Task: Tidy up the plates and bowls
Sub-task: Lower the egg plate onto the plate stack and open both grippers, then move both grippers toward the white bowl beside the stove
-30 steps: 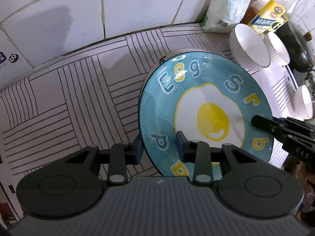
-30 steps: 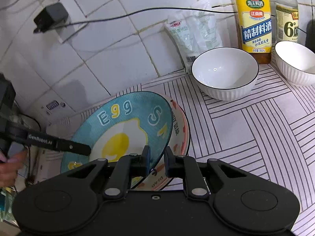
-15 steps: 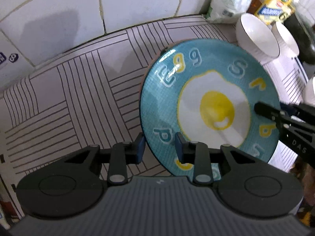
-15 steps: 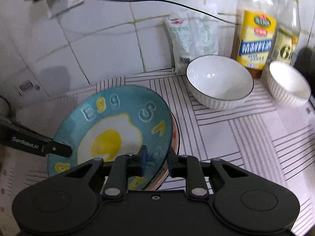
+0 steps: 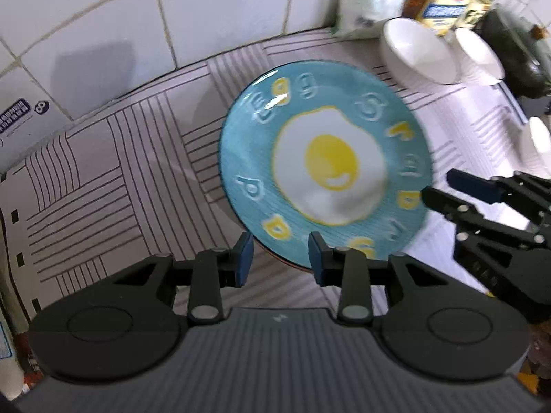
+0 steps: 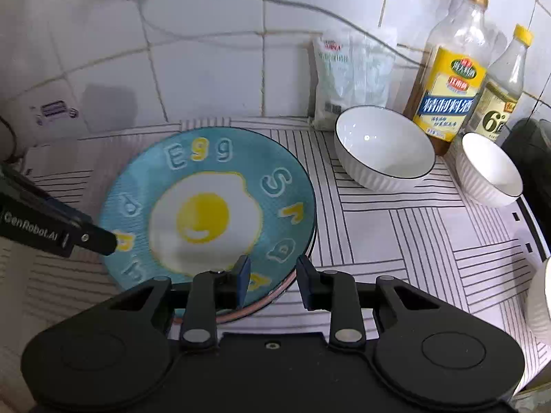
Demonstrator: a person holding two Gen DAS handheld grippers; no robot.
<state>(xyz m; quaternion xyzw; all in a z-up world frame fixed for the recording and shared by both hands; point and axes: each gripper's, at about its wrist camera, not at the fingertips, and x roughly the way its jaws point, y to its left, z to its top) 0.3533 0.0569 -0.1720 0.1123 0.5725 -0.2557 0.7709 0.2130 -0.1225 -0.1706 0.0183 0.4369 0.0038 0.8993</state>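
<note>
A teal plate with a fried-egg picture (image 5: 327, 165) (image 6: 206, 210) lies flat on top of another plate whose pink rim (image 6: 275, 296) shows under it. My left gripper (image 5: 280, 263) is open at the plate's near edge, its fingers apart and just off the rim. My right gripper (image 6: 270, 280) is open too, straddling the plate's near-right edge without pinching it. Two white ribbed bowls stand apart to the right: a larger one (image 6: 384, 146) and a smaller one (image 6: 490, 168).
A white salt bag (image 6: 347, 75), a yellow-labelled cooking wine bottle (image 6: 447, 69) and a vinegar bottle (image 6: 499, 93) stand against the tiled wall. Another white dish (image 6: 540, 303) is at the right edge. A striped mat (image 6: 413, 234) covers the counter.
Both grippers opened and let go of the teal plate, which now lies flat on the lower plate. Both grippers have drawn back a little from it.
</note>
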